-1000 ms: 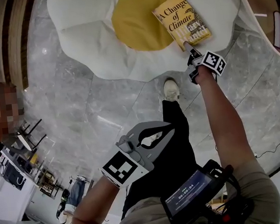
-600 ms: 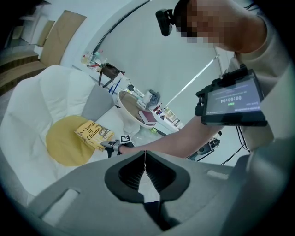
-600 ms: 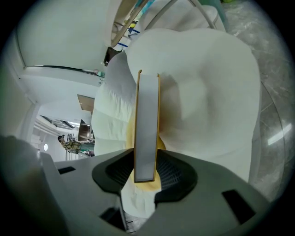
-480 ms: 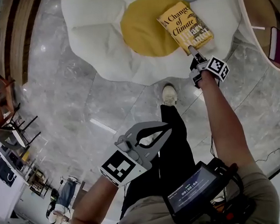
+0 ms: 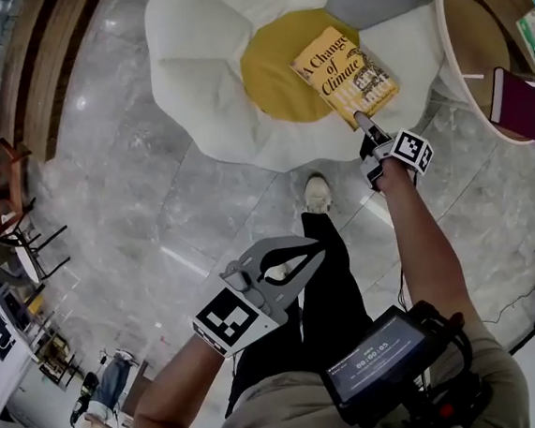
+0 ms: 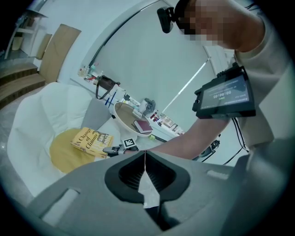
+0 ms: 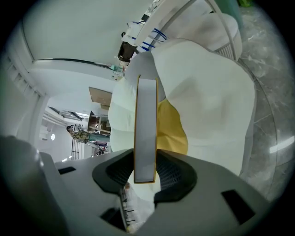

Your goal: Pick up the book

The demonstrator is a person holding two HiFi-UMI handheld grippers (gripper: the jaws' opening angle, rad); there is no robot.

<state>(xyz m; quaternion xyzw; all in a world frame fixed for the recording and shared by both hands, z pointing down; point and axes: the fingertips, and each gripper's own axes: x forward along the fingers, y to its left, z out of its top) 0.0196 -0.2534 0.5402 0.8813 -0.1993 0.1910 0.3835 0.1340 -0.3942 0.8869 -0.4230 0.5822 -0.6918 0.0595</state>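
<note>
The book [image 5: 343, 72] has a yellow cover printed "A Change of Climate" and sits over the yellow centre [image 5: 278, 76] of a flower-shaped white cushion [image 5: 208, 82]. My right gripper [image 5: 362, 122] is shut on the book's near corner. In the right gripper view the book's page edge [image 7: 146, 129] stands upright between the pads of that gripper [image 7: 146, 171]. My left gripper [image 5: 295, 257] is shut on nothing, held in the air above the person's leg. The left gripper view shows its jaws [image 6: 145, 162] meeting, with the book [image 6: 91, 142] and the right gripper [image 6: 115, 150] beyond.
A round wooden tub-like table [image 5: 456, 68] stands right of the cushion, with a maroon book [image 5: 520, 104] inside. The person's shoe [image 5: 316, 194] rests on the grey marble floor [image 5: 135, 202] just in front of the cushion. Chairs and shelves stand at the far left.
The right gripper's jaws have closed on the book's corner and it has risen with the book, which now sits over the cushion's yellow centre. The left gripper has also risen a little.
</note>
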